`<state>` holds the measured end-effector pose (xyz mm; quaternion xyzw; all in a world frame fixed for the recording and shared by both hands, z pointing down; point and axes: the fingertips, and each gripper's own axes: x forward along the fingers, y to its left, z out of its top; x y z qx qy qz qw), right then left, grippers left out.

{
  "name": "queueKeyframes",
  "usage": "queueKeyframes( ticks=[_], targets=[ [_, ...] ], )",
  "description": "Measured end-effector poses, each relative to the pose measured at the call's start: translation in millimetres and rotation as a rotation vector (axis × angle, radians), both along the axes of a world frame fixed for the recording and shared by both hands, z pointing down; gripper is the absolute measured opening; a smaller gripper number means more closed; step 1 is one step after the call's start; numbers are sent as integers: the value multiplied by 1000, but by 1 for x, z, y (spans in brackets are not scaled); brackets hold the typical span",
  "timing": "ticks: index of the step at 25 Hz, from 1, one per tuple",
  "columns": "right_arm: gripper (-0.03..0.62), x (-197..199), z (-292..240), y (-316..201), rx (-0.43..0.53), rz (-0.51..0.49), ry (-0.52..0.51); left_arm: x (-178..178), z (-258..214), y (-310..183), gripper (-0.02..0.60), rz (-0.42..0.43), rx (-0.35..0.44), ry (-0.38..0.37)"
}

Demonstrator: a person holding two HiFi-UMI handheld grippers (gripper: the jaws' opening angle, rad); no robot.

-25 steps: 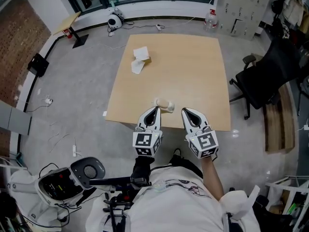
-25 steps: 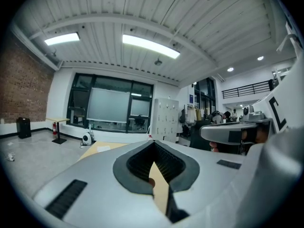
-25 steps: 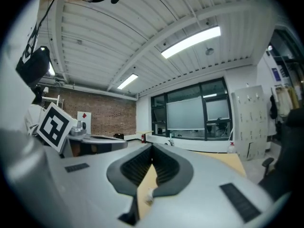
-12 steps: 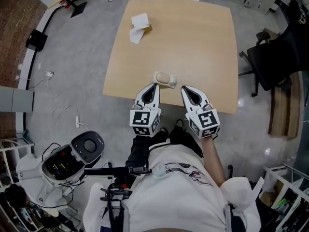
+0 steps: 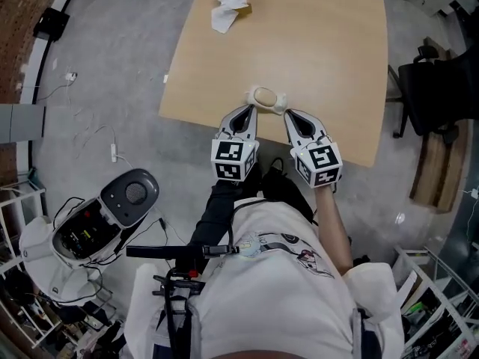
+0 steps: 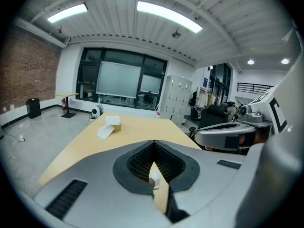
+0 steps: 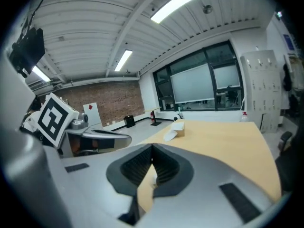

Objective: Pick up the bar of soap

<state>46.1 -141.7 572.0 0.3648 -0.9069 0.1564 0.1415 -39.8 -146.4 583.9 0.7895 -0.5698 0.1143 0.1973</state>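
The pale oval bar of soap (image 5: 267, 98) lies on the wooden table (image 5: 329, 43), close to its near edge. My left gripper (image 5: 250, 109) is shut and empty, with its tip just short of the soap's left end. My right gripper (image 5: 289, 114) is shut too, its tip just right of the soap and holding nothing. In the left gripper view the closed left gripper (image 6: 153, 141) shows a sliver of the soap (image 6: 154, 180) through the slot below its tip. The right gripper (image 7: 152, 146) shows the same in its own view, with a bit of the soap (image 7: 154, 181) in the slot.
A small cardboard box with white paper (image 5: 230, 6) sits at the table's far left corner. A black office chair (image 5: 441, 88) stands right of the table. A white machine with a round grey lid (image 5: 97, 223) sits on the floor to my left. A person's torso fills the bottom.
Both grippers have sunk and moved forward over the table's near edge, so their tips now flank the soap. Their jaws stayed shut. The soap has not moved on the table.
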Motion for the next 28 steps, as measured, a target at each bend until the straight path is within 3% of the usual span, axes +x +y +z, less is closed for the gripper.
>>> queueKeyframes(
  ticks=[6, 14, 28],
  targets=[
    [3, 16, 54, -29, -55, -44, 57, 25, 54, -26, 5, -6, -65, 12],
    [3, -30, 78, -37, -173, -119, 142, -17, 68, -26, 5, -26, -169, 8],
    [3, -65, 137, -46, -217, -219, 321, -51, 86, -3, 5, -44, -238, 13]
  ],
)
